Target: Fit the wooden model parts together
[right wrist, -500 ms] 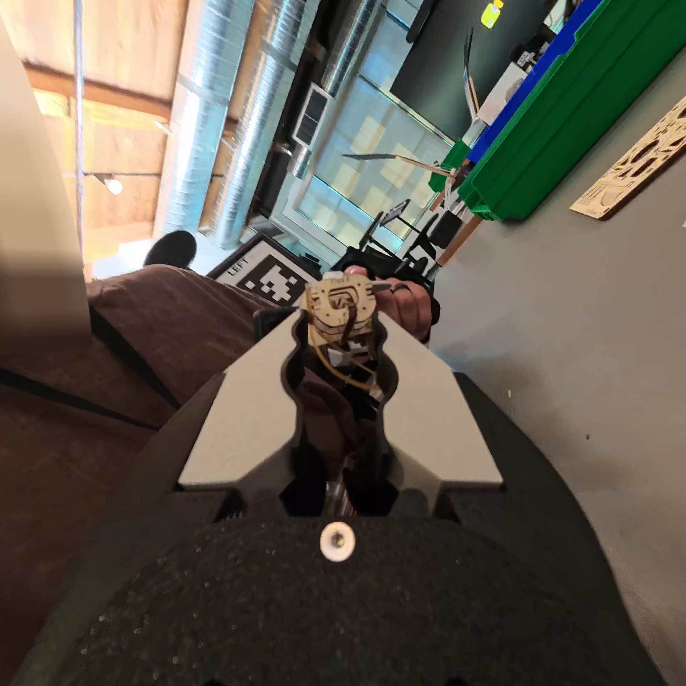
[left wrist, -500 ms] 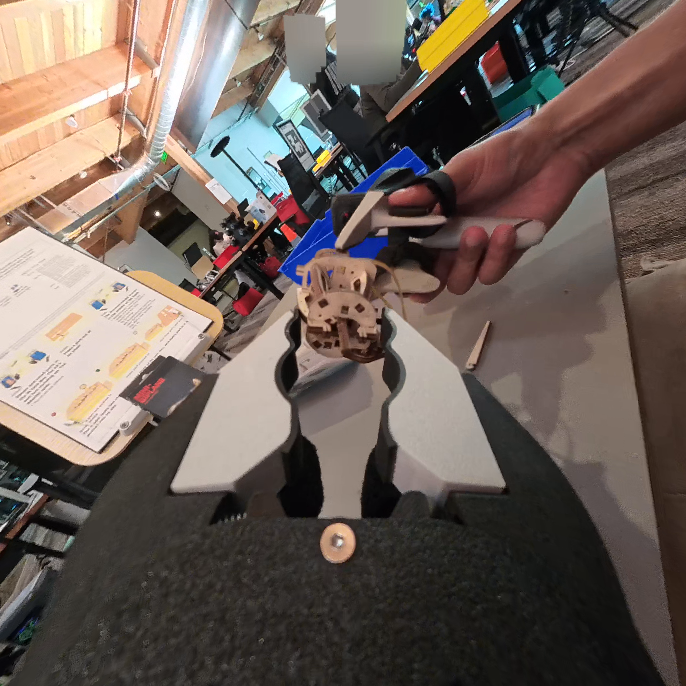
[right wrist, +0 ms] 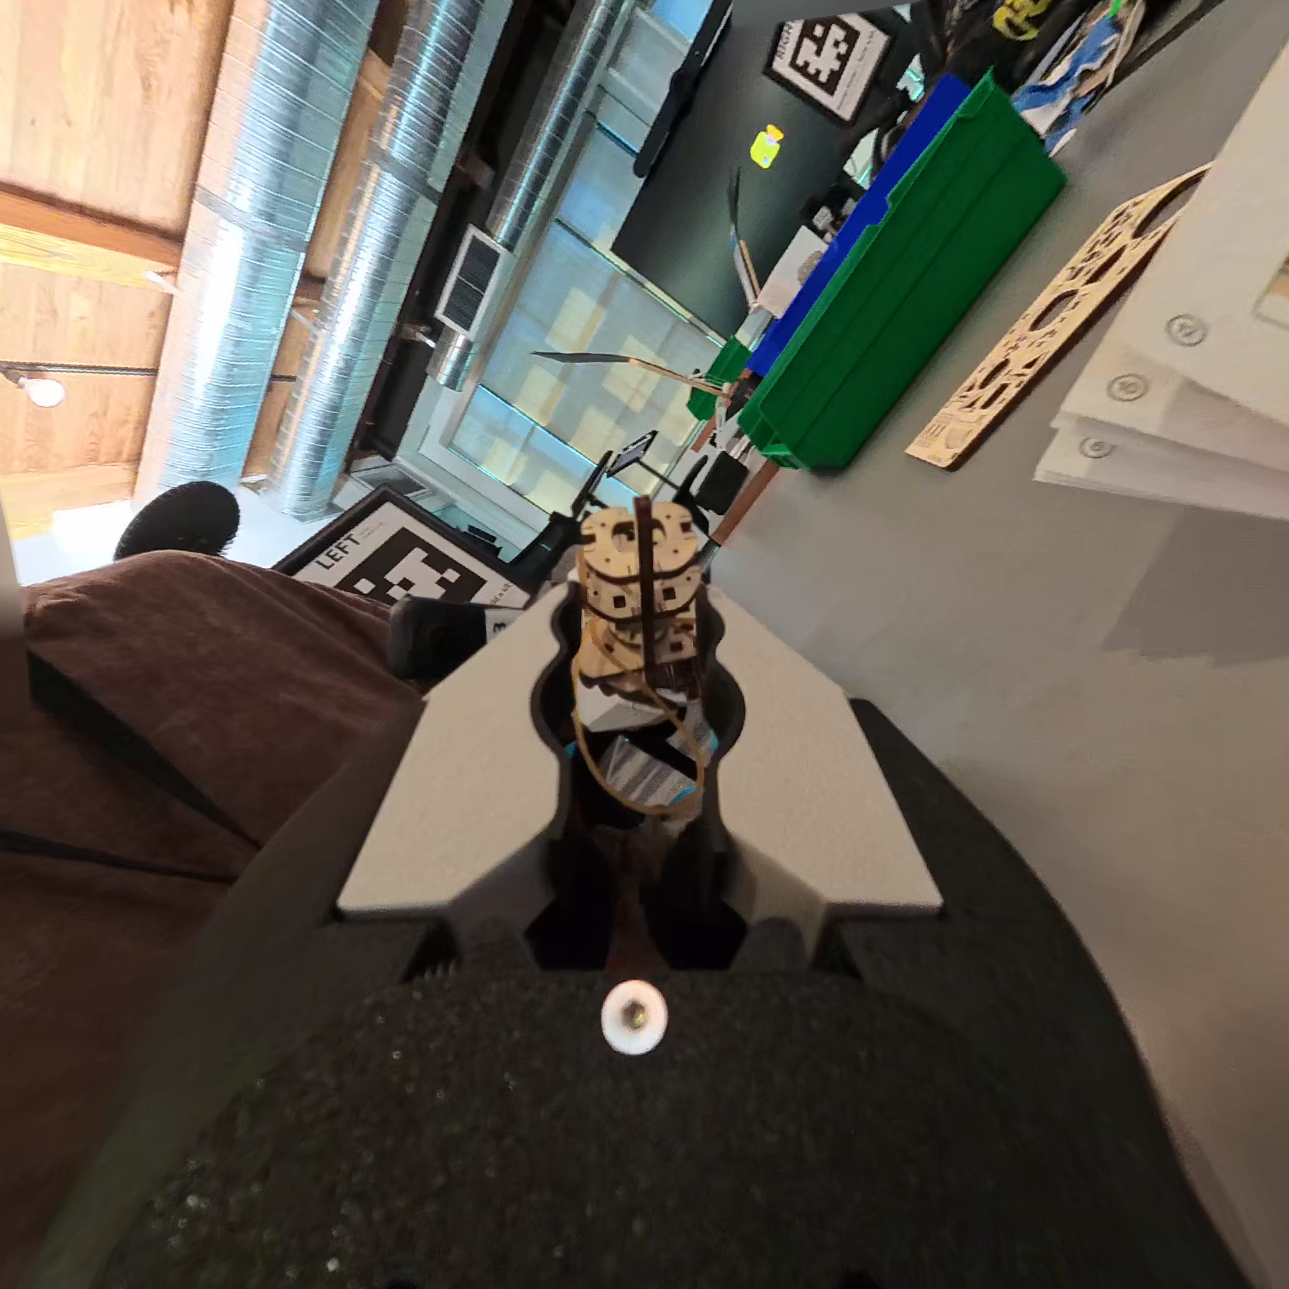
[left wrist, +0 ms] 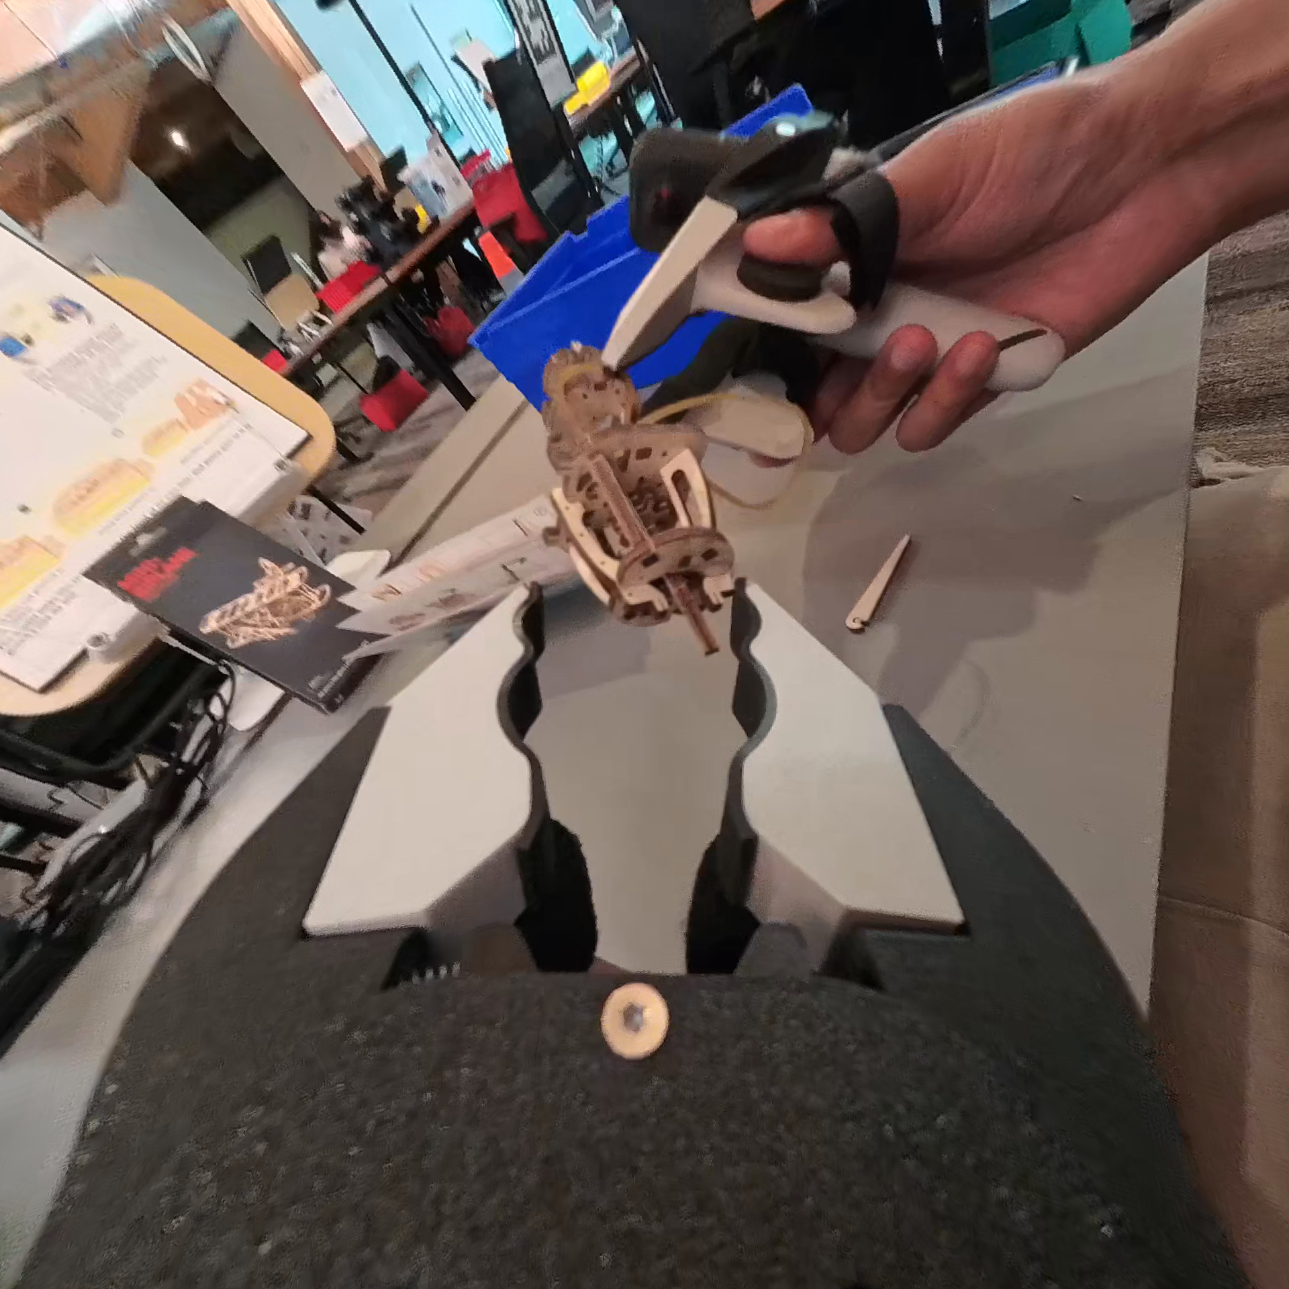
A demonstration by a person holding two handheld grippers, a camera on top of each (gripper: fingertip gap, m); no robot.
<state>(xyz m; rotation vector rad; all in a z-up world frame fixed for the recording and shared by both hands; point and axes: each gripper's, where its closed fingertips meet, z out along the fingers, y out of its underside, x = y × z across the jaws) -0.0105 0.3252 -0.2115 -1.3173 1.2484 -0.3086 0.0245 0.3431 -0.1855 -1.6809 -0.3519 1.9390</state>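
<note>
The right gripper (right wrist: pixel 638 600) is clamped on the wooden model (right wrist: pixel 638 593), holding it in the air above the grey table (left wrist: pixel 1011 697); in the left wrist view the model (left wrist: pixel 631 502) hangs tilted from that gripper (left wrist: pixel 614 363), a thin shaft pointing down toward the left gripper (left wrist: pixel 635 614). The left gripper stands wide and empty just beneath the model, not touching it. A loose wooden sliver (left wrist: pixel 877 582) lies on the table to the right, a perforated wooden sheet (right wrist: pixel 1046 328) beside a green bin (right wrist: pixel 907 300), and a dark kit card (left wrist: pixel 230 600) to the left
</note>
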